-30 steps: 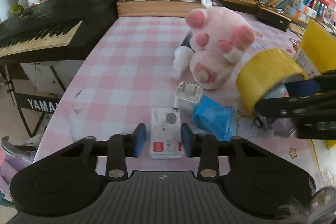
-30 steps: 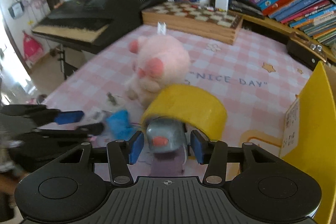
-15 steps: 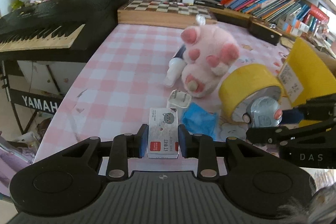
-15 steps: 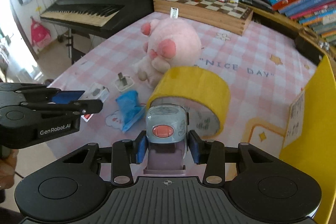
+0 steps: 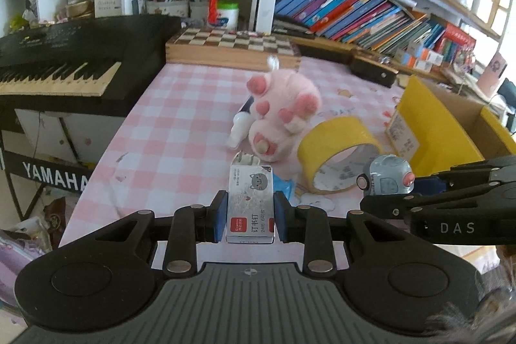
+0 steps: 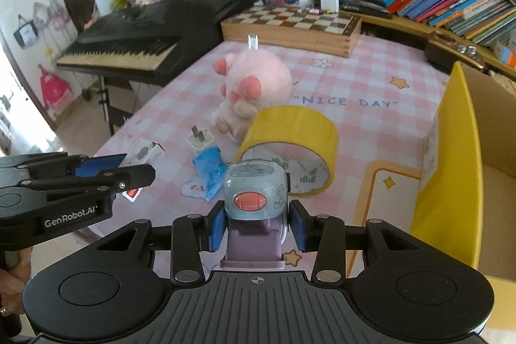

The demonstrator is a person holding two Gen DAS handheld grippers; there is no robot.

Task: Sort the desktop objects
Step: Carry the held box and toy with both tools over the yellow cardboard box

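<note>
Tablecloth (image 6: 371, 124), pink checked, carried all loose items. Yellow box (image 6: 458, 157) stood at three o'clock in the right view, its open interior visible there only; the left view showed just its outer wall. Plush toy (image 5: 283, 105) lay at centre, tape roll (image 5: 338, 144) touching it at four o'clock. Left gripper (image 5: 248, 216) was clamped on a staple box (image 5: 250, 205), held clear of the cloth. Right gripper (image 6: 256, 226) gripped a grey-blue toy robot (image 6: 254, 192). Charger plug (image 6: 200, 141) and blue wrapper (image 6: 209, 170) appeared fully only in the right view.
</note>
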